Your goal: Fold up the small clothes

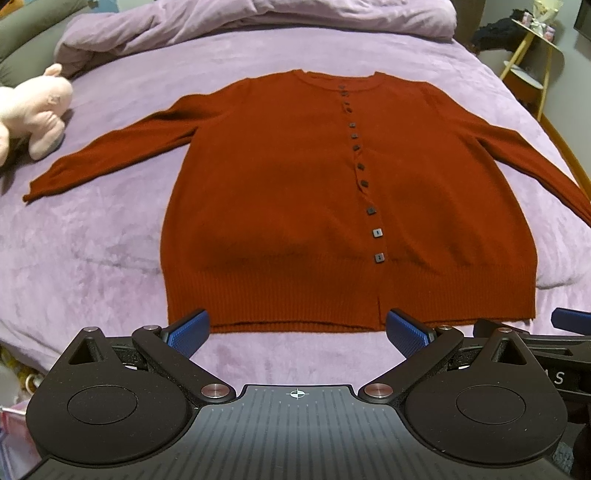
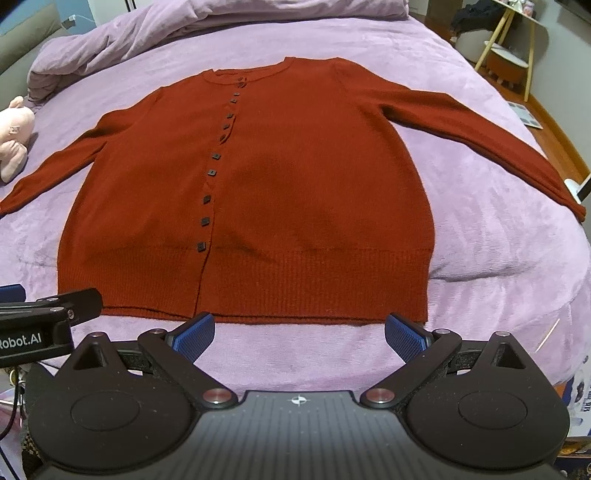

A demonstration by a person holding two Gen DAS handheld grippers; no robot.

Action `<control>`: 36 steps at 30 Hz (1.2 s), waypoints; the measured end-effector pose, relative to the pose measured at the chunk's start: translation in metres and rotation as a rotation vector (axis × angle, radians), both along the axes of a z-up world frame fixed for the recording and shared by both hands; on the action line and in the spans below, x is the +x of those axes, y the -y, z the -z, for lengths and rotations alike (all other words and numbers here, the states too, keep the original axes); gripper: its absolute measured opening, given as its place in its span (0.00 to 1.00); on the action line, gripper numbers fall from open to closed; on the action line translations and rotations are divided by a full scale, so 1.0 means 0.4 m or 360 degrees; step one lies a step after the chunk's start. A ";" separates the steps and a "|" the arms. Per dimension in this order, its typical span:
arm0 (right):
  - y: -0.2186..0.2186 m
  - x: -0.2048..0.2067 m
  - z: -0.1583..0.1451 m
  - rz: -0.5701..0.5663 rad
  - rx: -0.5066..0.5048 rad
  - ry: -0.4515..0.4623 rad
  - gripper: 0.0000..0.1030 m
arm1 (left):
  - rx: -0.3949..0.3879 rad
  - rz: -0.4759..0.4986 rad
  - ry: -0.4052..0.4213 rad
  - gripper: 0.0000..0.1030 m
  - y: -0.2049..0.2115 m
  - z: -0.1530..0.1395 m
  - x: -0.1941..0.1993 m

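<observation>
A rust-red buttoned cardigan (image 1: 295, 192) lies flat on the purple bed cover, front up, both sleeves spread out to the sides; it also fills the right wrist view (image 2: 280, 192). Dark square buttons (image 1: 377, 232) run down its middle. My left gripper (image 1: 297, 330) hovers open just short of the ribbed hem, left of the button line. My right gripper (image 2: 299, 332) is open too, just before the hem's right half. Neither holds anything. The right gripper's edge (image 1: 569, 321) shows at the right of the left wrist view.
A pink plush toy (image 1: 33, 110) lies on the bed cover (image 1: 92, 258) by the left sleeve. A bunched purple duvet (image 1: 258, 26) sits at the head of the bed. A small yellow-legged side table (image 2: 513, 48) stands off the bed's right side.
</observation>
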State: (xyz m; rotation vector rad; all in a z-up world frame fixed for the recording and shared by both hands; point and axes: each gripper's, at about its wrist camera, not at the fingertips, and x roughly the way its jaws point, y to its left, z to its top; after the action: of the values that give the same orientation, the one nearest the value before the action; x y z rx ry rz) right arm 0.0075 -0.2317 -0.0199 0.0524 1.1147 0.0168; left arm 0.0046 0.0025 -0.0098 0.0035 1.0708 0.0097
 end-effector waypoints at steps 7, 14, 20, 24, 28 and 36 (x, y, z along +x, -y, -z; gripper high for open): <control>0.008 0.007 0.015 -0.0012 0.0073 -0.0036 0.96 | -0.0020 -0.0018 -0.0037 1.00 -0.009 0.013 0.007; 0.070 0.020 0.018 -0.0036 0.0443 0.0047 0.96 | -0.0063 -0.0029 -0.0039 1.00 -0.020 0.019 0.027; 0.215 0.029 0.009 -0.0004 0.0657 0.0570 0.96 | -0.0136 -0.0061 0.0025 1.00 -0.037 0.012 0.081; 0.395 0.087 0.028 0.0335 0.0626 0.0741 0.96 | -0.0180 -0.0077 0.0076 1.00 -0.046 0.029 0.136; 0.605 0.141 0.087 0.0796 0.0610 0.0791 0.79 | -0.0240 -0.0167 -0.0030 1.00 -0.060 0.063 0.202; 0.876 0.189 0.266 0.1486 0.0875 0.0698 0.44 | -0.0108 -0.0222 0.0059 1.00 -0.043 0.077 0.287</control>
State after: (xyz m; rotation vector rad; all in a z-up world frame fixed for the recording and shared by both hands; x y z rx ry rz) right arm 0.0831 -0.5822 -0.1262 1.0076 0.5388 -0.4797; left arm 0.1194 0.0198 -0.0407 -0.1319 1.0320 0.0989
